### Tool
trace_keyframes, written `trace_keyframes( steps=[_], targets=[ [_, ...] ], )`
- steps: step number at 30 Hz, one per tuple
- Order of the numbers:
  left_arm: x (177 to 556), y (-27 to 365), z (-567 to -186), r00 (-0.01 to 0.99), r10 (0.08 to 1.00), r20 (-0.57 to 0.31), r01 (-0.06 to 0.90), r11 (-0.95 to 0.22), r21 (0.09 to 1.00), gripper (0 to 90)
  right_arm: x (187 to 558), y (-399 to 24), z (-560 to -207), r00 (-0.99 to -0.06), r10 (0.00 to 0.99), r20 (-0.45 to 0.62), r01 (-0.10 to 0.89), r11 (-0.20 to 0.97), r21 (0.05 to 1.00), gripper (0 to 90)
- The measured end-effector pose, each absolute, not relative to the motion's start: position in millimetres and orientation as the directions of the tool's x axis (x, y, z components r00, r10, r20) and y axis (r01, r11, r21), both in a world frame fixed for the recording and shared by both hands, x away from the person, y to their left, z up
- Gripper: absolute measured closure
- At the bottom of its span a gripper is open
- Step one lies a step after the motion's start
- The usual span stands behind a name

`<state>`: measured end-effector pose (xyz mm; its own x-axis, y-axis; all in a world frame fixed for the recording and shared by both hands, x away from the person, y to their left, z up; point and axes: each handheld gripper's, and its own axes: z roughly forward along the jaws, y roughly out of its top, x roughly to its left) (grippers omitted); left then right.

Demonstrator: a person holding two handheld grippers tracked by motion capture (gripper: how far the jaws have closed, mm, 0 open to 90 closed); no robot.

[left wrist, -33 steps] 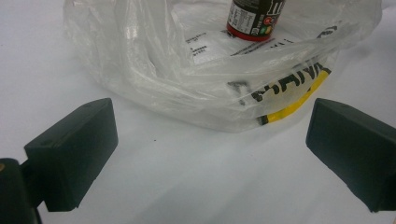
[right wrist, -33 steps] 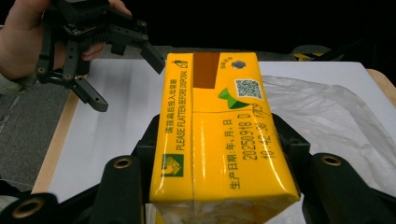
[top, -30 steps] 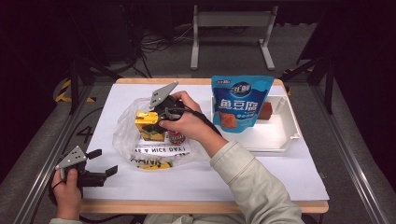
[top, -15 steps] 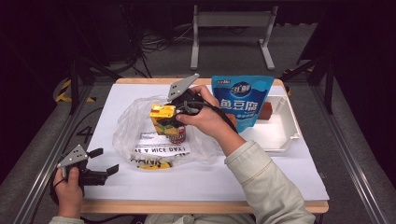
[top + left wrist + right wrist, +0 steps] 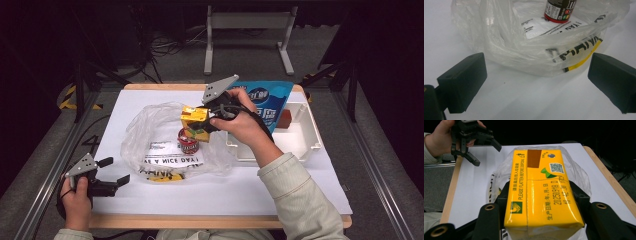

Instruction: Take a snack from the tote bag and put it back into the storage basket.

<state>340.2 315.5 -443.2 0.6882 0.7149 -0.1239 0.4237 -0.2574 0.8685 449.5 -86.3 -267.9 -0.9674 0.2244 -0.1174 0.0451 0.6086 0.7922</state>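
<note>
Boxy yellow carton (image 5: pixel 541 192); crinkled plastic bag (image 5: pixel 529 50)

You are working in a lab or recording studio, not a home. Your white surface (image 5: pixel 310 185) sits inside a metal rail frame (image 5: pixel 50 170), the grey floor (image 5: pixel 175 70) behind carries loose cables (image 5: pixel 170 45) and a metal stand (image 5: pixel 247 22), yellow-black hazard tape (image 5: pixel 67 100) marks the floor, and the surroundings stay dark.

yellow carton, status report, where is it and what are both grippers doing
Right gripper shut on yellow carton, held above plastic bag. Left gripper open, idle at table edge. Can sits in bag below.
</note>
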Motion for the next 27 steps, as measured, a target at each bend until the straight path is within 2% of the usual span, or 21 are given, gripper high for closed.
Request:
trace_keyframes(
  steps=[27],
  targets=[
    [344.2,312.9,-442.7,0.690,0.714,-0.119,0.421,-0.263,0.868,2.7,446.6,-157.2,-258.7,-0.933,0.336,-0.126,0.106,0.594,0.797,50.3]
  ],
)
